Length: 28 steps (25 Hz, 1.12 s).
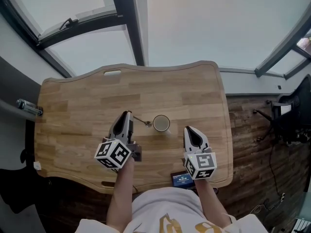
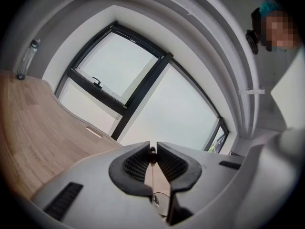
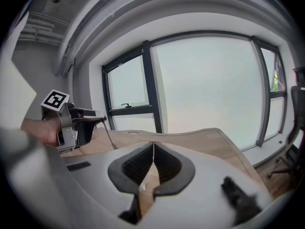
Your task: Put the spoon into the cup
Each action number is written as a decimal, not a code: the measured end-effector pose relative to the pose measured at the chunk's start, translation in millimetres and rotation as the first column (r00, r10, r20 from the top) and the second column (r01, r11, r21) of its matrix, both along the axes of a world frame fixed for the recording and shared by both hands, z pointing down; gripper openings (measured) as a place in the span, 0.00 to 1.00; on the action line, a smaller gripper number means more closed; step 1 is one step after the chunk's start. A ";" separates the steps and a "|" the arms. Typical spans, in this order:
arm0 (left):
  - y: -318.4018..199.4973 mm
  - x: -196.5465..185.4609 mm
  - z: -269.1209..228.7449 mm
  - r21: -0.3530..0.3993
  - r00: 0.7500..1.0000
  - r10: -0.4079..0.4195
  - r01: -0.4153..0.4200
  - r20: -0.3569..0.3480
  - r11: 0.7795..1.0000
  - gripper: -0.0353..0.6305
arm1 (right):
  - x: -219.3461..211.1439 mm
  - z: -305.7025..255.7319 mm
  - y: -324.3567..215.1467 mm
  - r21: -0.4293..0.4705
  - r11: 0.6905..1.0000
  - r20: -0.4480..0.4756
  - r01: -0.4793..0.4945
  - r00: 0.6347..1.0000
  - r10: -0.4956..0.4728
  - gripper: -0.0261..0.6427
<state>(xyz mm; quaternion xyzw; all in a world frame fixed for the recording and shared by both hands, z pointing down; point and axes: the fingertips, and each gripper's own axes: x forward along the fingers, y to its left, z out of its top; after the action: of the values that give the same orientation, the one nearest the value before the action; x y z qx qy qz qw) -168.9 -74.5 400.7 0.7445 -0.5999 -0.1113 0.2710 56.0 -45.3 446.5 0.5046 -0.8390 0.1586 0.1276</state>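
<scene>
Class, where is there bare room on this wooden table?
Bare: on the light wooden table, the far strip beyond the white cup and the left end. Crowded: around cup, metal spoon, left tool and right tool.

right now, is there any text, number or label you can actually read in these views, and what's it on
No text here can be read.
The small blue screen: pale characters, too small to read.
The gold print on the person's top: cut off at the picture's edge, unreadable.
The marker cubes: black-and-white square patterns, no letters or numbers.
</scene>
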 end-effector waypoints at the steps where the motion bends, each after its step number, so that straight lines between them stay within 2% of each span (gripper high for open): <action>1: -1.2 0.5 1.5 -0.003 1.000 0.002 -0.002 0.000 1.000 0.13 | 0.1 1.2 -1.0 -0.002 1.000 -0.001 0.000 1.000 0.000 0.09; 28: -23.0 11.4 33.4 -0.053 1.000 0.020 -0.020 0.011 0.998 0.13 | 1.0 25.8 -20.3 -0.055 0.998 -0.010 0.003 1.000 -0.004 0.09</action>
<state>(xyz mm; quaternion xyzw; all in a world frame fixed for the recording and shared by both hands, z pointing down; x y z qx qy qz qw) -157.6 -97.5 434.1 0.7436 -0.5967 -0.0883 0.2885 57.0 -65.6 472.4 0.5001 -0.8346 0.1789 0.1459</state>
